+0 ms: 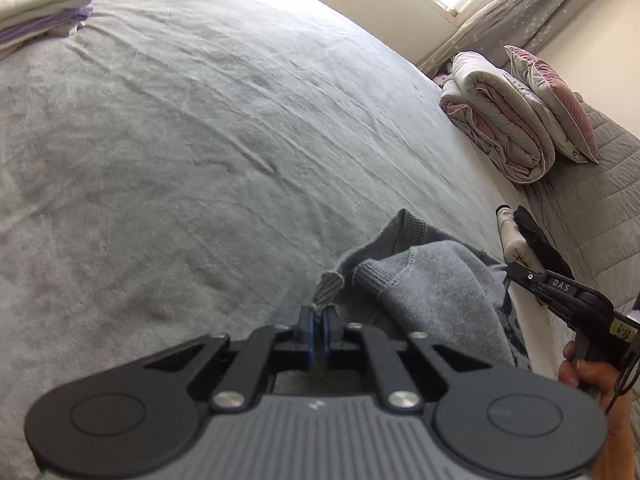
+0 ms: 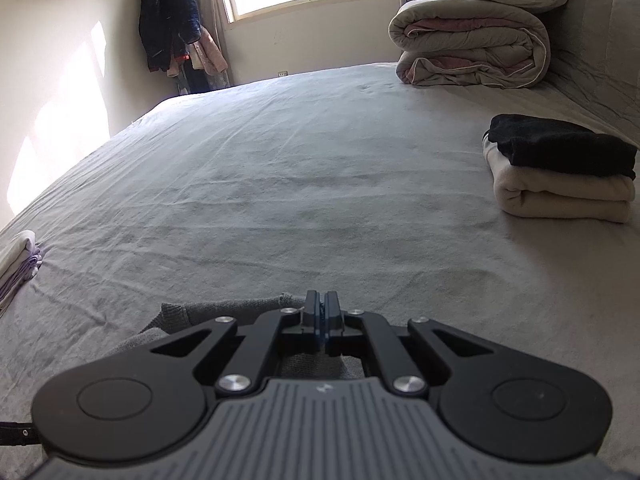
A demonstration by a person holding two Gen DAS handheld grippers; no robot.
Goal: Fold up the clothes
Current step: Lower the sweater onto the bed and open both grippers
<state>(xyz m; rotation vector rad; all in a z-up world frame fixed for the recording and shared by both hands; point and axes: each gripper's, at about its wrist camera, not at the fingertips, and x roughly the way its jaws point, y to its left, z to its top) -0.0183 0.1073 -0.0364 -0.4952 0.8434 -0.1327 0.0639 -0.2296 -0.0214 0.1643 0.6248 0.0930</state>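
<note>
A grey knit sweater (image 1: pixel 432 284) lies bunched near the edge of the bed's grey sheet (image 1: pixel 180 140). My left gripper (image 1: pixel 320 314) is shut on a ribbed bit of its hem, which sticks up between the blue pads. To the right, my right gripper (image 1: pixel 510 270) pinches the sweater's other edge, with a person's hand (image 1: pixel 588 376) on its handle. In the right wrist view my right gripper (image 2: pixel 322 302) is shut on the sweater (image 2: pixel 224 312), whose fabric spreads left and under the fingers. Most of the garment is hidden beneath the gripper bodies.
A folded white and purple stack (image 1: pixel 44 8) (image 2: pixel 18 260) sits at the left of the bed. A black garment on a folded cream one (image 2: pixel 560 168) rests at the right. A rolled quilt (image 2: pixel 472 44) and a pillow (image 1: pixel 552 100) lie by the headboard. Clothes (image 2: pixel 172 24) hang in the corner.
</note>
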